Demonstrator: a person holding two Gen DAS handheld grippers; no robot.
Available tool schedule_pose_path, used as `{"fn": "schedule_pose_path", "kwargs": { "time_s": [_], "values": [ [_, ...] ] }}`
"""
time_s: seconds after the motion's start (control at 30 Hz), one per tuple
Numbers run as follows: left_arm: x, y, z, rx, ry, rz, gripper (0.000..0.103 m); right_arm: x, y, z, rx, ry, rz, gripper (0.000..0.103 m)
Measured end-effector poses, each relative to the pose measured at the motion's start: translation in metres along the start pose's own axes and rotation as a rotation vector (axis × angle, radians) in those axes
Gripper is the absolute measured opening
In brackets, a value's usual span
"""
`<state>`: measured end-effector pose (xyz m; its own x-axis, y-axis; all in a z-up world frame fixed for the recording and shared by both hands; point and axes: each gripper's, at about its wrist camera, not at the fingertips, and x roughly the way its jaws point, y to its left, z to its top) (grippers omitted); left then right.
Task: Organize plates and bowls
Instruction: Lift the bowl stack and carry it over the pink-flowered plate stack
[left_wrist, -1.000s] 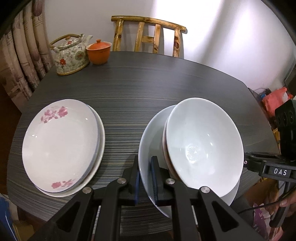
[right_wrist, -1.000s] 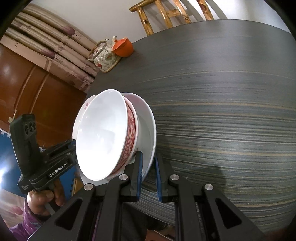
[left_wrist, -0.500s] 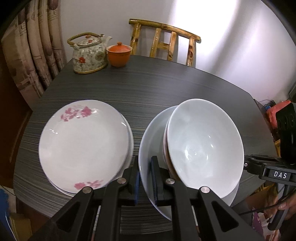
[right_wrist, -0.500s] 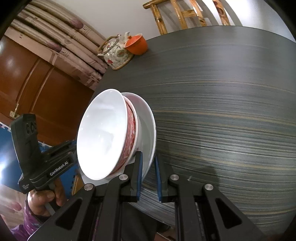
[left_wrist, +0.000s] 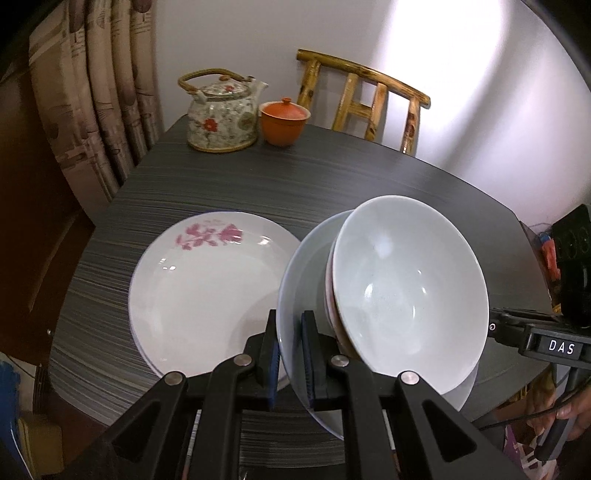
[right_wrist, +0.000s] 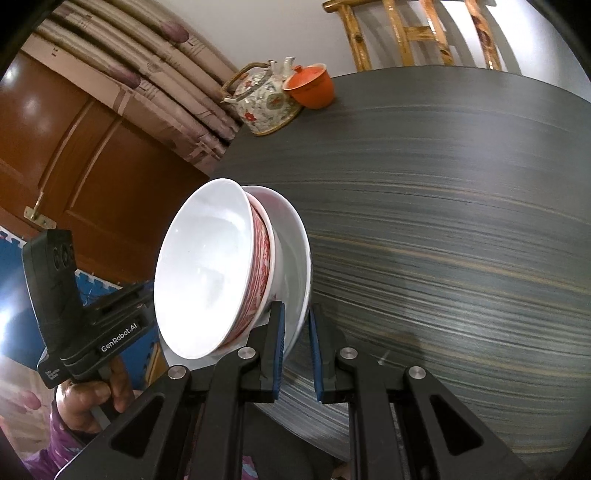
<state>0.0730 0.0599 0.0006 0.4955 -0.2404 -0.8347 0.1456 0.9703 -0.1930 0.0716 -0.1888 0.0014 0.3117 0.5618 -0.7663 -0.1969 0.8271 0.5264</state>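
The flowered plate (left_wrist: 207, 291) hides all but a thin rim of the plate beneath it — its pattern cannot be told. The white bowl (left_wrist: 410, 291) covers most of a red-patterned bowl (right_wrist: 261, 266). The wooden chair (left_wrist: 364, 103) is hidden below bench (left_wrist: 258, 184) level.

Home dining room, dark wood-grain table (left_wrist: 332, 177), bamboo chair (left_wrist: 364, 105), floral teapot (left_wrist: 221, 114), curtains (left_wrist: 110, 92)

You could read two markings, both on the handheld rigs flanking the carried white bowl (left_wrist: 406, 288): "DAS" in white on the black body of the right gripper (left_wrist: 561, 347), to the bowl's right, and "GenRobot.AI" on the left gripper (right_wrist: 118, 338), to the bowl's left. A small label beneath it was too small to read.
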Motion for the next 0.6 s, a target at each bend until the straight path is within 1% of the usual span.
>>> {"fn": "schedule_pose_path", "kwargs": {
  "time_s": [0.4, 0.6],
  "values": [
    [-0.009, 0.041, 0.007, -0.064, -0.020, 0.037, 0.010, 0.024, 0.035, 0.029, -0.052, 0.019, 0.021, 0.013],
    [-0.009, 0.058, 0.008, -0.097, -0.025, 0.051, 0.010, 0.039, 0.048, 0.038, -0.069, 0.030, 0.031, 0.013]
  ]
}}
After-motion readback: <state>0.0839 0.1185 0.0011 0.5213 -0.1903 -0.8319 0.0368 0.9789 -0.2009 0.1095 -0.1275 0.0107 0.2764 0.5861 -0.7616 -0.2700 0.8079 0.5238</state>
